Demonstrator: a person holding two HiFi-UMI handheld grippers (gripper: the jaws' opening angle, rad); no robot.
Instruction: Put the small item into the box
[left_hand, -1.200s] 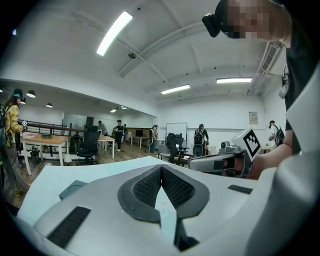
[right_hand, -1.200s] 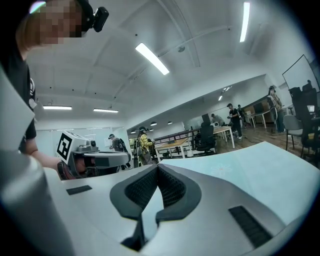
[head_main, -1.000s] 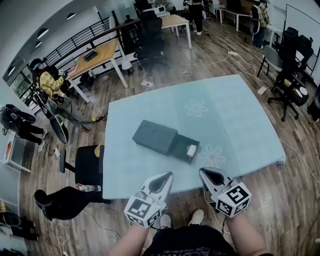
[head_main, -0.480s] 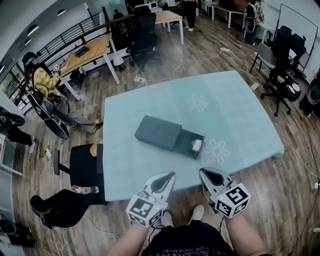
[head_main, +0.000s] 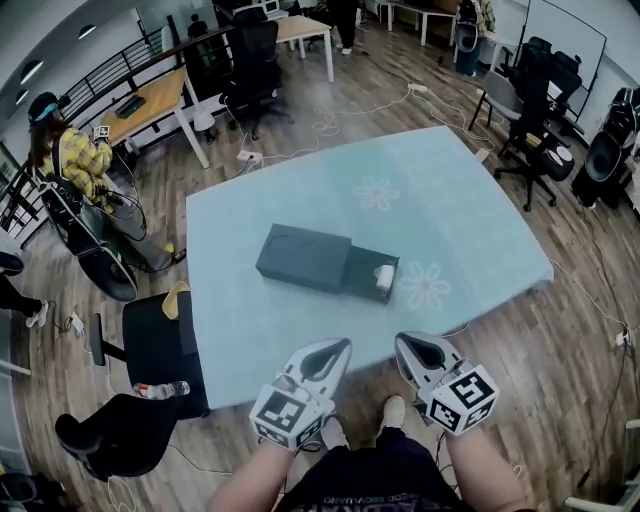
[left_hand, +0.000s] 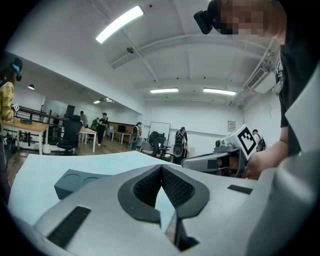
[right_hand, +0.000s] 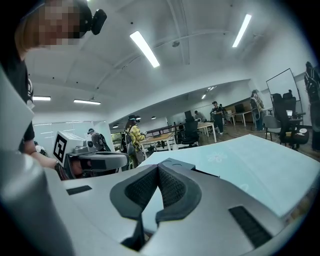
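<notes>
A dark grey box (head_main: 305, 258) lies on the table with the light blue cloth (head_main: 450, 200). Its drawer (head_main: 366, 274) is pulled out toward the right, and a small white item (head_main: 384, 277) sits in it. Both grippers hang at the table's near edge, in front of the person's body. My left gripper (head_main: 337, 349) is shut and empty, its pads meeting at the tip (left_hand: 161, 167). My right gripper (head_main: 407, 343) is shut and empty too (right_hand: 157, 167). The box (left_hand: 80, 181) shows beyond the left jaws and also past the right ones (right_hand: 175, 164).
A black chair (head_main: 155, 345) stands against the table's left side. More office chairs (head_main: 520, 120) stand at the far right. Wooden desks (head_main: 150, 100) and a seated person in yellow (head_main: 70, 160) are far left. Cables (head_main: 350, 115) trail over the wooden floor.
The table and box sit a little farther from the two grippers in the head view than before. Both grippers have shifted together and stayed shut and empty.
</notes>
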